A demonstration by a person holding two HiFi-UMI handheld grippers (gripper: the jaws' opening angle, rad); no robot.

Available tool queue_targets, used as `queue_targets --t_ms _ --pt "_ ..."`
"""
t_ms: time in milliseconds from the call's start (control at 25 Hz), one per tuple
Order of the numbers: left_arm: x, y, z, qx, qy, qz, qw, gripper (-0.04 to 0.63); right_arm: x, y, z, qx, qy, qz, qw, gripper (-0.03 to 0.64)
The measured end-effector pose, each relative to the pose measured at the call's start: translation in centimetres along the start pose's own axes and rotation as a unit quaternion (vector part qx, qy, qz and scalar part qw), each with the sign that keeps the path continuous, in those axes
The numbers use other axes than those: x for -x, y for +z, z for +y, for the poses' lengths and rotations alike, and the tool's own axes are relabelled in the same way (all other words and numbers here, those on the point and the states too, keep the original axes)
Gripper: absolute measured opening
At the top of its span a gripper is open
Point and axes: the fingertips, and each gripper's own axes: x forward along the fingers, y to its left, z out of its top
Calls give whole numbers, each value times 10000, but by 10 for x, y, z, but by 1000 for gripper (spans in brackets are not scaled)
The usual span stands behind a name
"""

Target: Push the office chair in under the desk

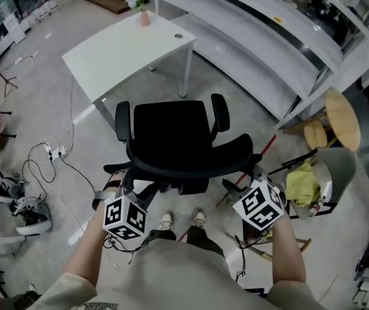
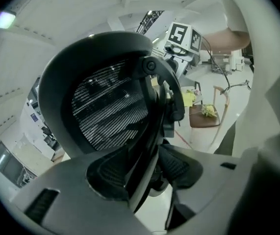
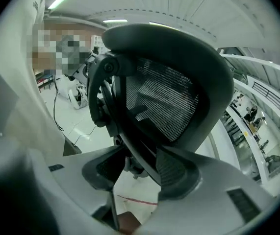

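Office chair (image 1: 171,131) apart from desk (image 1: 126,53); left claw (image 2: 147,173), right claw (image 3: 135,173) spread astride backrest edge (image 1: 190,155).

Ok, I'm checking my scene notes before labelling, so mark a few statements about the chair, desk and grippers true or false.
1. The office chair is already tucked under the desk. False: its whole seat is out on the floor, short of the desk.
2. The chair's backrest edge sits between the jaws of the left gripper and of the right gripper. True.
3. A pink pot stands on the desk. True.
4. The chair has no armrests. False: it has two armrests.
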Motion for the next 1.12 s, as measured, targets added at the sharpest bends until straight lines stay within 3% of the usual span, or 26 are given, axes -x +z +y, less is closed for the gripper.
queue_targets --t_ms 240,560,840,1120 --pt "-11 -11 -2 89 44 386 9992 201 -15 -14 -8 828 161 104 9964 199" --pt "-18 -18 -3 -283 263 757 9964 201 -25 -36 -26 1410 360 299 9889 200" --pt "-16 -25 -2 -201 136 1119 9934 198 -31 -37 -23 1496 797 119 9855 193" --pt "-13 -36 1 -818 -42 1487 9855 179 -31 -33 -20 1617 918 -10 9825 181"
